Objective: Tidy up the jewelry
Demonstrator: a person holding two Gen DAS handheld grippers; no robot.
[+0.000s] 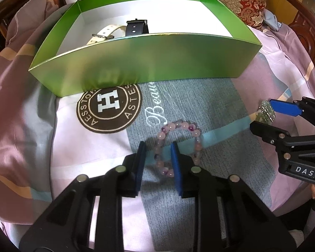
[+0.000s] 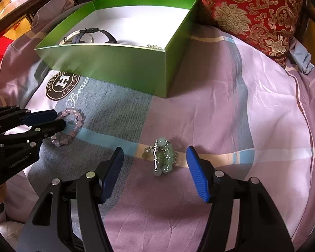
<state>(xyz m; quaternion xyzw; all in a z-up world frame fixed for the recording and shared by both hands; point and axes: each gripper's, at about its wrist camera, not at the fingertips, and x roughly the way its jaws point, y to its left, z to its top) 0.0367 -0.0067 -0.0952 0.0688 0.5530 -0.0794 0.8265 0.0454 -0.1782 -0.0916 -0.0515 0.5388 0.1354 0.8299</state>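
Note:
A pink bead bracelet (image 1: 179,134) lies on the bedsheet; it also shows in the right wrist view (image 2: 73,124). My left gripper (image 1: 158,147) is open, its jaws straddling the bracelet's near left side, low over the sheet. A green jade and silver piece (image 2: 162,155) lies on the sheet between the jaws of my right gripper (image 2: 155,153), which is wide open. The jade piece shows in the left wrist view (image 1: 266,114) at the right gripper's tips. A green box (image 1: 145,63) behind holds a cream strap (image 1: 104,34), a black strap (image 1: 136,28) and a small sparkly piece (image 2: 154,46).
The bedsheet has a round brown logo (image 1: 109,105) just in front of the box. A red and gold cushion (image 2: 241,10) lies behind the box. A dark wooden bed frame (image 1: 304,31) runs around the far edge.

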